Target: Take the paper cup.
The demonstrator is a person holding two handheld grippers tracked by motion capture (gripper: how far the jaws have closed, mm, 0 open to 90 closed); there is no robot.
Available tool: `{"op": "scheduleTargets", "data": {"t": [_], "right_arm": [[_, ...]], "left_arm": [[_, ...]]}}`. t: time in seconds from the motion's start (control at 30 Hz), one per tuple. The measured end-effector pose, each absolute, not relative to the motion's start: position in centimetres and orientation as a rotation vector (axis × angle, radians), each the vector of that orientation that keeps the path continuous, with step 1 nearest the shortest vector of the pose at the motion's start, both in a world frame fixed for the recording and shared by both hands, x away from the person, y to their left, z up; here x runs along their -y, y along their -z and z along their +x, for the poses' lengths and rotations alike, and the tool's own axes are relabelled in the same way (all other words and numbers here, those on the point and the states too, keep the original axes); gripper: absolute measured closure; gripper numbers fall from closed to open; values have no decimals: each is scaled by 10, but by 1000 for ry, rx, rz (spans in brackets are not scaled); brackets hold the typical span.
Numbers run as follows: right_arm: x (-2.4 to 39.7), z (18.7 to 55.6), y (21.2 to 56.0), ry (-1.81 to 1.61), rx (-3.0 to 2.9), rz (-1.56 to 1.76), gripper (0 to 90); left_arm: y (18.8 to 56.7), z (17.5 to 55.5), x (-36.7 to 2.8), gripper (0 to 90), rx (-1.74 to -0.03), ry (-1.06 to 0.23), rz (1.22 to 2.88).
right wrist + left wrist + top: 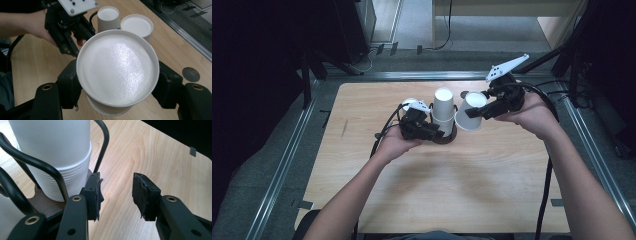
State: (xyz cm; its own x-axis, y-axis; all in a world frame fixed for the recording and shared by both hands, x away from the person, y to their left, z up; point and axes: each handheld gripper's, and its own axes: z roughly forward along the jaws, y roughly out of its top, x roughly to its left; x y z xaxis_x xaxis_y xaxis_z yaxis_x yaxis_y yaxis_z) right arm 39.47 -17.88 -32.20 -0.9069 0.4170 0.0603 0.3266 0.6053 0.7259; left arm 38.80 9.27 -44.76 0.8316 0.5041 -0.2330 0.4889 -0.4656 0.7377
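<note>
Tabletop [155,157] pale wood, smooth satin finish with visible grain; the held cup [117,67] white paper, its bottom faintly textured with a soft sheen, the stacked cups [62,170] matt white with fine ridged rims. Cup holder [102,142] of glossy black bent wire on a dark brown matt base; right gripper [117,100] and left gripper [116,195] matt black plastic with brass-coloured rivets, jaws faced with rough, frayed black rubbery pads

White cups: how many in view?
3 distinct: held cup in the right gripper; top cup of the stack in the wire holder; third cup behind the left gripper. More nested in the stack, hidden.
</note>
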Motion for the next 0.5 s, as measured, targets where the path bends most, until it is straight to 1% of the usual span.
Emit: {"op": "scheduleTargets", "data": {"t": [0.2, 0.33, 0.5], "right_arm": [[185, 388, 342, -1185, -2728, 619, 328], [184, 383, 353, -1202, -2735, 603, 328], [182, 375, 365, -1224, -2743, 586, 327]], "left_arm": [[448, 380, -95, 512, -684, -44, 2146], [449, 374, -97, 481, -656, -45, 2164], [449, 368, -103, 464, -641, -44, 2156]]}}
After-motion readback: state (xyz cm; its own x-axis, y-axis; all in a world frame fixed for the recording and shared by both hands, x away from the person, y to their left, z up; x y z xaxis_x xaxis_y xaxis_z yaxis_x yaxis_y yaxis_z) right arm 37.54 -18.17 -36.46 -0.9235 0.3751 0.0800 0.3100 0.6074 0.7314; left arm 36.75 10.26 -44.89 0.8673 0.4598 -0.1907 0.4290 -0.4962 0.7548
